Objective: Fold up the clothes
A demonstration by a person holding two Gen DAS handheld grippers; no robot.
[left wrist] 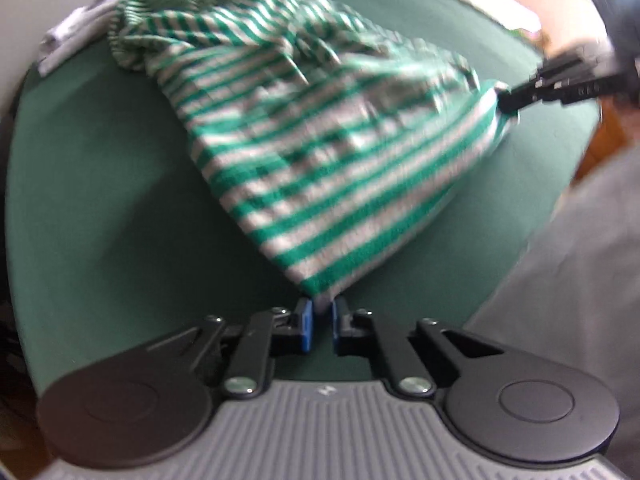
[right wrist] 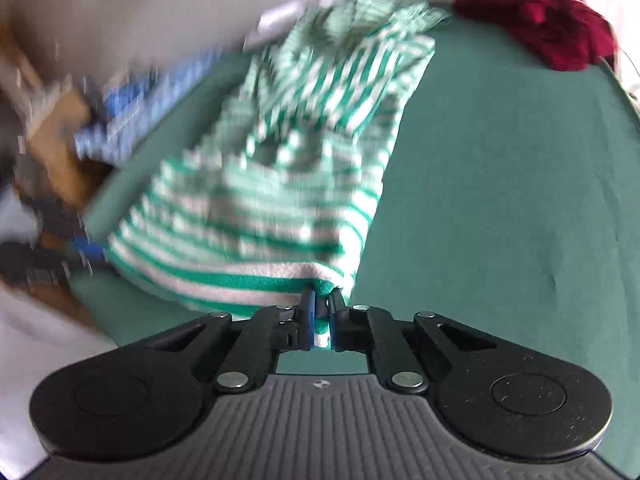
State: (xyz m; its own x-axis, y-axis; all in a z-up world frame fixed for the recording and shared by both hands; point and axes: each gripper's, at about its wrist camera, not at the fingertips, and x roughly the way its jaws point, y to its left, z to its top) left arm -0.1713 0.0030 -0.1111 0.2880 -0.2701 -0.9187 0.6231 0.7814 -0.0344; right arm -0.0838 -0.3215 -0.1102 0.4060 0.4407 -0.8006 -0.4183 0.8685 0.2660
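The left hand-held gripper [left wrist: 322, 306] pinches one hem corner of the green-striped sweater [left wrist: 304, 152], the right hand-held gripper [right wrist: 320, 300] clamps the other, on the green bench [left wrist: 100, 200].

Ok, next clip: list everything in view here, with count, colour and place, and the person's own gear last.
striped garment: one, green and white, crumpled on the table, two corners pinched
table cover: one, dark green, under everything
red clothing: one heap, dark red, far right edge in the right wrist view
pale cloth: one, white-grey, far edge behind the garment
blue striped item: one, blue and white, left, too blurred to identify
left gripper: black, blue pads, shut on a garment corner
right gripper: black, blue pads, shut on another corner
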